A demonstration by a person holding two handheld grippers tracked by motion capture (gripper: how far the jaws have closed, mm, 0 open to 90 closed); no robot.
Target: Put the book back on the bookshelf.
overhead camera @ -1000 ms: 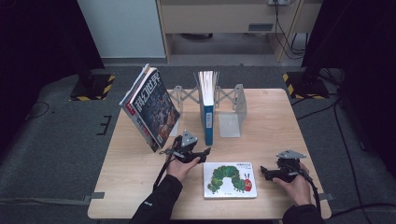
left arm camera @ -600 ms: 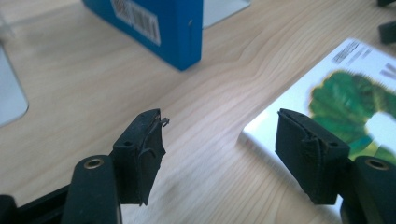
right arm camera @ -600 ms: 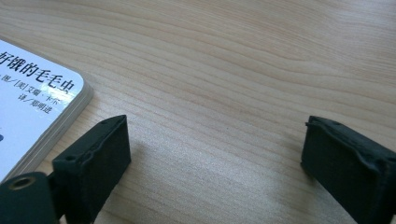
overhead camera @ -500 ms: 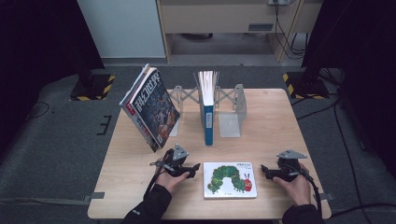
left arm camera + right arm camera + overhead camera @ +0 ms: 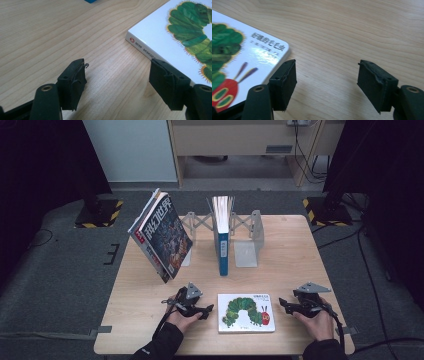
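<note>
The caterpillar picture book [image 5: 246,312] lies flat between left gripper [image 5: 202,310] and right gripper [image 5: 286,305] (jaws apart, right just closing, nothing between), ready for lifting by its edges.

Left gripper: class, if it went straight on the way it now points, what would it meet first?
Probably the flat white caterpillar picture book: the left gripper points at its near edge, with bare wooden table between its open jaws.

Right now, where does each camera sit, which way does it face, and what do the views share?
High view: above the person's side, facing forward and down on the table; forearms, left gripper and right gripper flank the caterpillar book.
Left gripper view: rides the left gripper, aimed low at the book's spine corner; open jaws.
Right gripper view: rides the right gripper, aimed low at the book's opposite corner; open jaws.
All three share the book and tabletop.
</note>
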